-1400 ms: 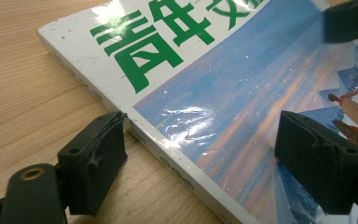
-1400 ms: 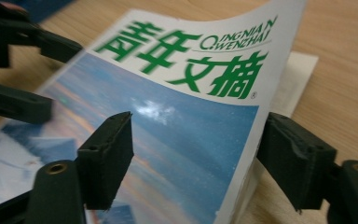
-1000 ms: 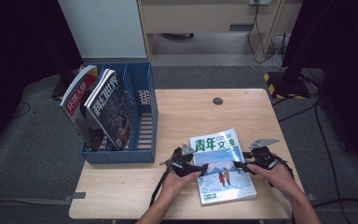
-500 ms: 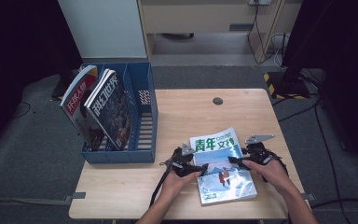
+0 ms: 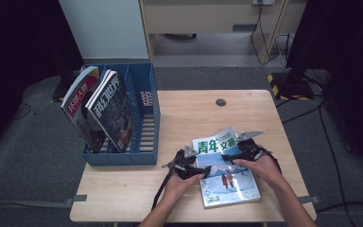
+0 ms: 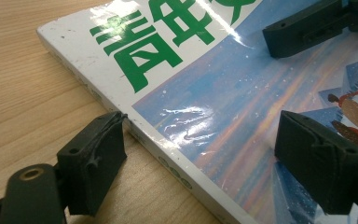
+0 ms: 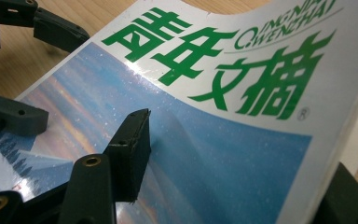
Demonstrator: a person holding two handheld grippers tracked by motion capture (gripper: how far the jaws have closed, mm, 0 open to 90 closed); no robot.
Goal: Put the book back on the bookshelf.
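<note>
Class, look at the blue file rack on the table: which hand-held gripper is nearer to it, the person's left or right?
Left. The left hand-held gripper sits at the magazine's spine edge, on the side facing the blue file rack; the right hand-held gripper is at the magazine's far edge.

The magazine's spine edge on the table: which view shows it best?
The left gripper view: the magazine spine runs close and sharp beside one jaw. The high view shows it small; the right gripper view shows mainly the cover title.
</note>
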